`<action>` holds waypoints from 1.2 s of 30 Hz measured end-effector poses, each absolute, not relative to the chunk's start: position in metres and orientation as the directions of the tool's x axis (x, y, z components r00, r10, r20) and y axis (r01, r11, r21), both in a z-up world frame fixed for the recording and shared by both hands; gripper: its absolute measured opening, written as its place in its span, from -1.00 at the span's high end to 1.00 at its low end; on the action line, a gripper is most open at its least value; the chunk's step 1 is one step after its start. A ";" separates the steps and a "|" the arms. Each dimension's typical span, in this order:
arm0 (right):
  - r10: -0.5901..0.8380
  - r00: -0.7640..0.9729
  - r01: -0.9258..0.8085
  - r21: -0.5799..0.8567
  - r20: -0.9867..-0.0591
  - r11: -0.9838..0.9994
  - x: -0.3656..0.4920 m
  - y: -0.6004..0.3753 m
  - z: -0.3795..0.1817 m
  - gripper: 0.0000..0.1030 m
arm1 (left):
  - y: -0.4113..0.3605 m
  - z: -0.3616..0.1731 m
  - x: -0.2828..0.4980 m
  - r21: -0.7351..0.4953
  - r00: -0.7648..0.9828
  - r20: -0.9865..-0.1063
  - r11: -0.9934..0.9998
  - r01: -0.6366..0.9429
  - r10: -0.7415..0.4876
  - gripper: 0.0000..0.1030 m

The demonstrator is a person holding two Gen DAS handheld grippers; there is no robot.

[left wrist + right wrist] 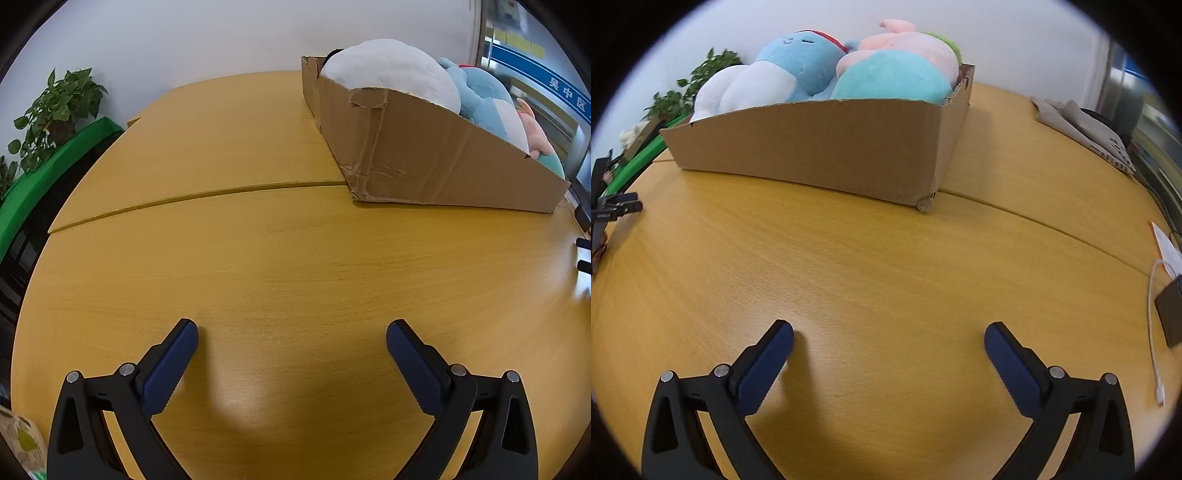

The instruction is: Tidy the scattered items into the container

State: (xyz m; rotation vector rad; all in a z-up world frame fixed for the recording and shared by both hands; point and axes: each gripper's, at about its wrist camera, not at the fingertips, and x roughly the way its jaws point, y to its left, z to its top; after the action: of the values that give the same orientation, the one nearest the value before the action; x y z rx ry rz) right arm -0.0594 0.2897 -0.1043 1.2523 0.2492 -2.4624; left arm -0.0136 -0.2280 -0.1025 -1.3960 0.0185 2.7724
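A low cardboard box (pixel 424 155) stands on the wooden table (pixel 280 266), far right in the left wrist view and ahead in the right wrist view (pixel 820 147). It holds plush toys: a white one (pixel 391 70), a blue and white one (pixel 790 70), a pink and teal one (pixel 897 70). My left gripper (pixel 291 332) is open and empty, low over bare table. My right gripper (pixel 888 334) is open and empty, in front of the box. The left gripper's tips show at the right wrist view's left edge (pixel 617 206).
A potted plant (pixel 55 110) and green rail (pixel 44 177) lie beyond the table's left edge. A grey cloth (pixel 1086 129) lies back right. A dark device with white cable (pixel 1156 332) and a paper (pixel 1165 247) lie at the right edge. A seam (pixel 192 199) crosses the tabletop.
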 end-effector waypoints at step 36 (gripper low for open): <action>-0.292 -0.514 0.500 -0.004 -0.806 -0.866 -0.085 0.342 -0.105 -1.00 | -0.268 -0.105 -0.049 -0.015 -0.589 -0.803 -0.992 -0.127 0.088 -1.00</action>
State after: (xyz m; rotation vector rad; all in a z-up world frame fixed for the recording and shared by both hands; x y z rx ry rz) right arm -0.0851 0.3420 -0.1045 1.2002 0.3268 -2.3716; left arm -0.0489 -0.2676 -0.1051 -1.3597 0.0662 2.6969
